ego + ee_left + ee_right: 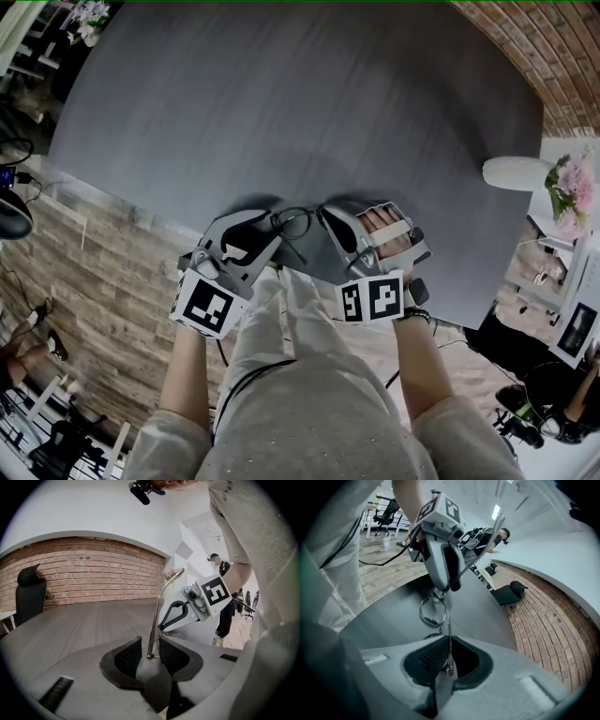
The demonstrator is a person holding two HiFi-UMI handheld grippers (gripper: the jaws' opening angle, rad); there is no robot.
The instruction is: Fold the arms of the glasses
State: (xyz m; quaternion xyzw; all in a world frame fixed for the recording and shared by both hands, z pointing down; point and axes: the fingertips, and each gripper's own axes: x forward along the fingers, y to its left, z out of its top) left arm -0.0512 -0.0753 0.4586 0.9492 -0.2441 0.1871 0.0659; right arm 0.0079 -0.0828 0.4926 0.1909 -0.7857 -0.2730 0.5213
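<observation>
a pair of thin silver wire-framed glasses with round lenses [296, 223] sits between the two grippers, over the near edge of a round dark grey table [281, 112] and close in front of the person's light trousers.

the grey plastic left gripper [273, 225] comes in from the left of the head view, with its black-and-white marker cube [208, 305] toward the person. in its own view the jaws are drawn in narrow and pinched on the base of one slim metal temple arm [161, 606], near the hinge. that arm rises away from the dark ribbed pads [126, 658], leaning a little to the right, and ends in a curved tip high against the pale wall.

the grey plastic right gripper [324, 217] meets it from the right, pointing down toward the table. in its own view the jaws are pressed together on the end of another thin straight part of the glasses, which runs from the pads up to the rim of a round lens [433, 611]. that lens hangs just below the left gripper's tips, above the table top. the two grippers' tips are near each other, with only the frame between them.

a curved red brick wall [84, 573] stands behind the table, a black office chair [30, 592] is at its far side, and a white vase [516, 173] rests near the table's right edge.
</observation>
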